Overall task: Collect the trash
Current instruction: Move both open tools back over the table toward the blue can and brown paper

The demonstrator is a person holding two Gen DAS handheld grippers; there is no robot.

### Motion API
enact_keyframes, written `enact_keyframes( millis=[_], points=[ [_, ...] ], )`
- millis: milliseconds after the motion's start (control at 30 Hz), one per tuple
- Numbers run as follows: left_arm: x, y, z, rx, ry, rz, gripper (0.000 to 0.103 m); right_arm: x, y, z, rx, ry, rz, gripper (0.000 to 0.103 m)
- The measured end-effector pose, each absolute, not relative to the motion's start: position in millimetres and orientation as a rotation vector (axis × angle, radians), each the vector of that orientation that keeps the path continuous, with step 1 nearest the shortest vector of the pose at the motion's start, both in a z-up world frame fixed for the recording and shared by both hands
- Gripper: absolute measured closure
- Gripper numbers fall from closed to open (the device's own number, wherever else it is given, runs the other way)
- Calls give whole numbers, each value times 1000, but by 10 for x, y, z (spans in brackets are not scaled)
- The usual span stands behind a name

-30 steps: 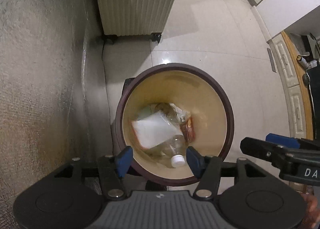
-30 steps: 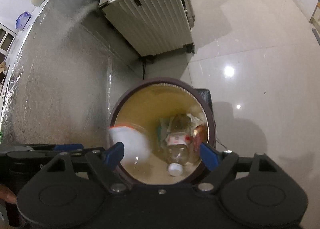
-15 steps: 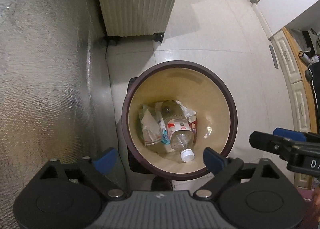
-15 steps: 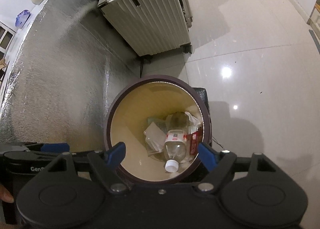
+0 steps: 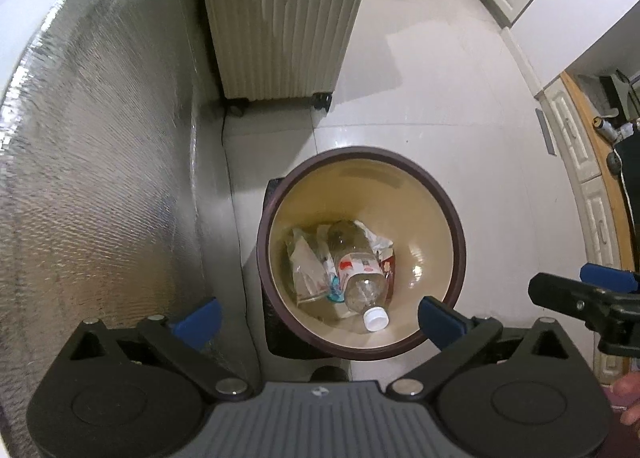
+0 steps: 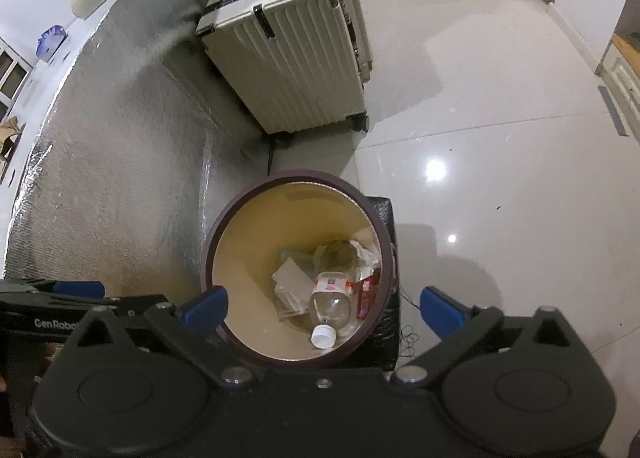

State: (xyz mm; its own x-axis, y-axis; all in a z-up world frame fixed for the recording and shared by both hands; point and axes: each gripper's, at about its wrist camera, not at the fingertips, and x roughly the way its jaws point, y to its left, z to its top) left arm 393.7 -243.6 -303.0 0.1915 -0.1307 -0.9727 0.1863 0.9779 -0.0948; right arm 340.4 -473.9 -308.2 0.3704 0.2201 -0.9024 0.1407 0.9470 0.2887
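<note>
A round bin (image 5: 404, 197) with a dark brown rim and cream inside stands on the floor below both grippers. In it lie a clear plastic bottle (image 5: 360, 278) with a white cap, a clear wrapper (image 5: 306, 270), a red packet (image 5: 389, 270) and crumpled paper. My left gripper (image 5: 318, 314) hangs above the bin's near rim, its jaws opening wide with nothing between them. The right wrist view shows the same bin (image 6: 296, 177), bottle (image 6: 332, 298) and wrapper (image 6: 292, 282). My right gripper (image 6: 324, 306) also hangs over the near rim, jaws opening, holding nothing.
A cream ribbed suitcase (image 5: 280, 25) stands on wheels beyond the bin. A silver foil-faced panel (image 5: 100, 177) runs along the left. A black box (image 5: 280, 330) sits against the bin's base. White cabinets (image 5: 592, 197) line the right side, across glossy floor tiles (image 6: 500, 177).
A white wrapper that was falling from between the jaws now lies in the bin beside the bottle. Both grippers opened wider and rose, so the bin looks smaller.
</note>
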Motion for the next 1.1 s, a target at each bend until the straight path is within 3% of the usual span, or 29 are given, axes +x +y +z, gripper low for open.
enact_keyframes(
  millis=[633,1100],
  points=[
    [3344,-2230,-2214,-10,1178,-224,0,2910,-4654,-2372,256,1066,32,0],
    [2663,-1372,-1502,-122,987,-119,0,2545,-4053,-1763,162,925,85,0]
  ],
)
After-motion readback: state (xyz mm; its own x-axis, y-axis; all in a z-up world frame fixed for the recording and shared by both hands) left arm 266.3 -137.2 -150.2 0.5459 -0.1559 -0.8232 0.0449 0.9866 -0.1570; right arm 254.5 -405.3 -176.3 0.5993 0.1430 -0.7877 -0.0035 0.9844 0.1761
